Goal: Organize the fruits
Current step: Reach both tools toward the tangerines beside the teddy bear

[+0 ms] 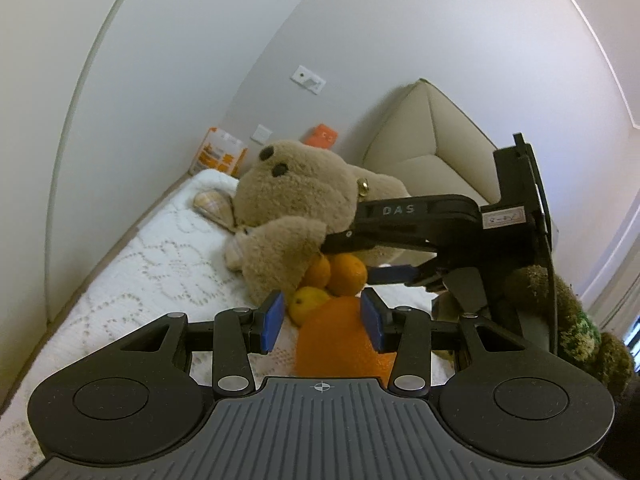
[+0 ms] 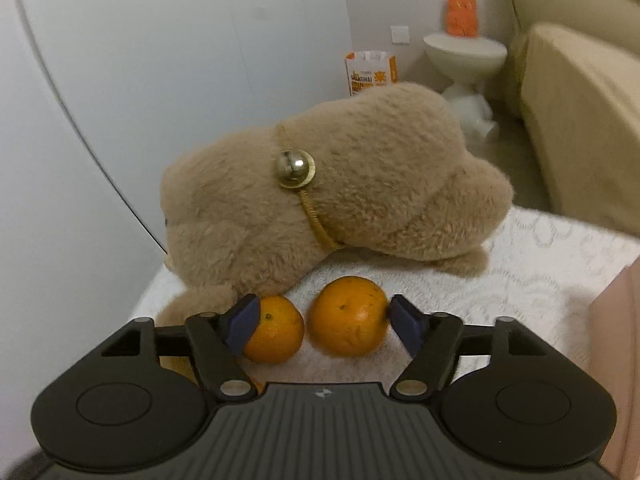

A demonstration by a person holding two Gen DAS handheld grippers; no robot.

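Note:
Several oranges lie on a white bedspread (image 1: 160, 264) beside a tan teddy bear (image 1: 296, 200). In the left wrist view my left gripper (image 1: 323, 322) is open, with a large orange (image 1: 336, 340) between its blue pads and touching the right one. A yellowish orange (image 1: 306, 304) and two more oranges (image 1: 346, 274) lie beyond it. In the right wrist view my right gripper (image 2: 324, 326) is open around two oranges, the left orange (image 2: 276, 330) and the right orange (image 2: 348, 316), a pad touching each. The right gripper also shows in the left wrist view (image 1: 360, 256).
The teddy bear (image 2: 320, 196) lies right behind the oranges. A beige sofa (image 1: 432, 148) and a white side table (image 2: 466, 54) stand beyond the bed. An orange-and-white bag (image 2: 370, 70) stands by the wall. A dark green plush (image 1: 568, 320) lies at the right.

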